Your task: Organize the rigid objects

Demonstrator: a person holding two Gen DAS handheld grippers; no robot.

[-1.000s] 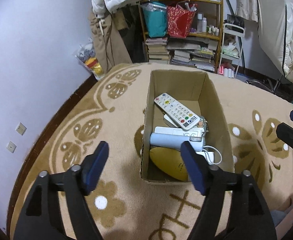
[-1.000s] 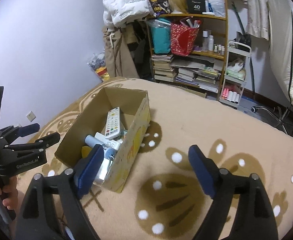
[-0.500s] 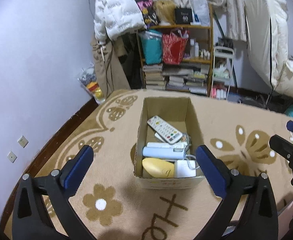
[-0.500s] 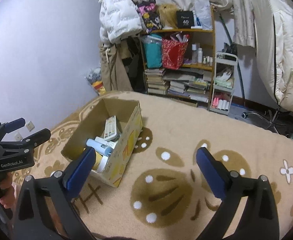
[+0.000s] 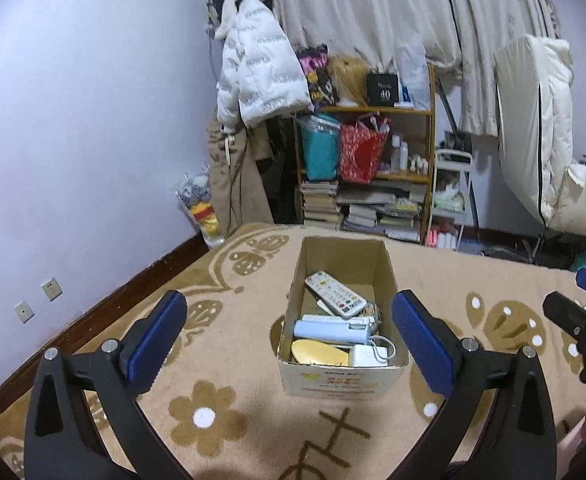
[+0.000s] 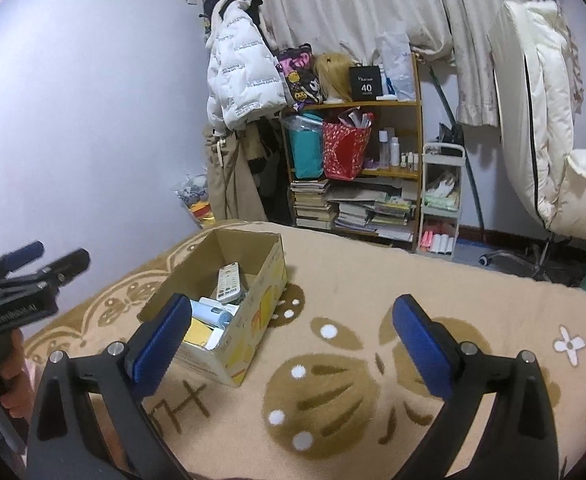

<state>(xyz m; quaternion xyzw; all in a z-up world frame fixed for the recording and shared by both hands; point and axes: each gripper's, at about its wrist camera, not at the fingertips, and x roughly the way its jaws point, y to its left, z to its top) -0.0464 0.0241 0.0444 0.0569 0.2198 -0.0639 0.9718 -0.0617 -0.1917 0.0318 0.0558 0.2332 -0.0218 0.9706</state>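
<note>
- Brown and tan flowers cover the rug point(image 5: 221, 408), with a full shelf point(image 5: 373, 168) at the back wall.
- Left view: the left gripper point(image 5: 289, 332) is wide and holds nothing. It has backed up and risen since a second ago, so the box point(image 5: 341, 380) looks smaller now.
- Inside the box lie a remote point(image 5: 335, 294), a blue tube point(image 5: 329, 329), a yellow thing point(image 5: 319, 353) and a white charger point(image 5: 369, 356).
- Right view: the right gripper point(image 6: 289, 336) is wide and empty too, over bare rug just right of the box point(image 6: 253, 320).
- Nothing loose shows on the rug, so I think the tidying is done.

Home bedrm: bookshelf point(image 5: 367, 168), hung jacket point(image 5: 259, 76), curtains point(image 5: 373, 12).
</note>
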